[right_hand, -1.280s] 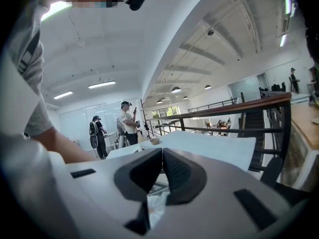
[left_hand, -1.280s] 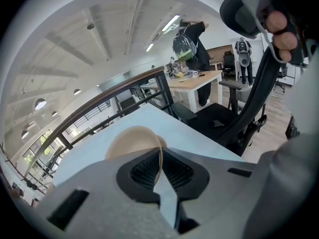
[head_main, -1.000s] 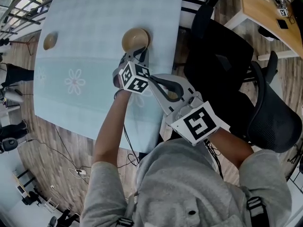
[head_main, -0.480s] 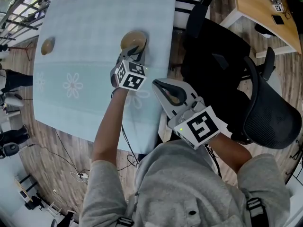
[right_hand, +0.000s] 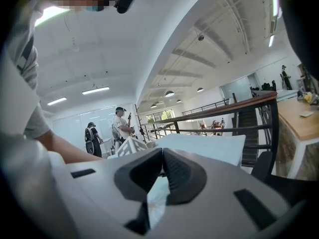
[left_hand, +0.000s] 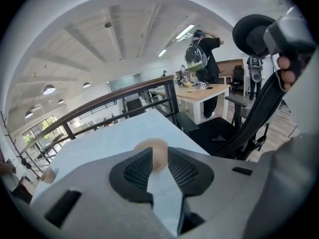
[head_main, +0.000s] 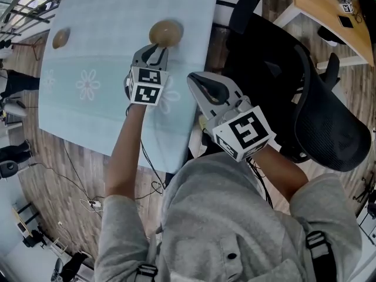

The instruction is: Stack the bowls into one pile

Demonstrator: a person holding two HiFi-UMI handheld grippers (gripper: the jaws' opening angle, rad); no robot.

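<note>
Left gripper (head_main: pixel 155 53) (left_hand: pixel 159 156): grey moulded body, black ribbed pads. Jaws parted, having just been opening; nothing between the pads. Raised over the surface, tips aimed at the large bowl, just short of it.

Right gripper (head_main: pixel 200 82) (right_hand: pixel 161 158): same build. Jaws closed tip to tip, nothing between them. Held off the surface's right edge, near the person's body.

Large bowl (head_main: pixel 165 33) (left_hand: pixel 154 151): tan, round, smooth, matte. Stands at the far right of the surface, close to its right edge. Whether it is one bowl or several nested cannot be told.

Small bowl (head_main: pixel 61 38): tan, round. Far left of the surface, close to its left edge, well apart from the large bowl.

Surface (head_main: pixel 106 16): flat, covered in pale blue cloth with a faint check and white flower prints. Open cloth lies between the two bowls and on the near side.

Office chair (head_main: pixel 329 128): black, curved mesh back. Stands right of the surface on wood-plank floor, crowding that side.
</note>
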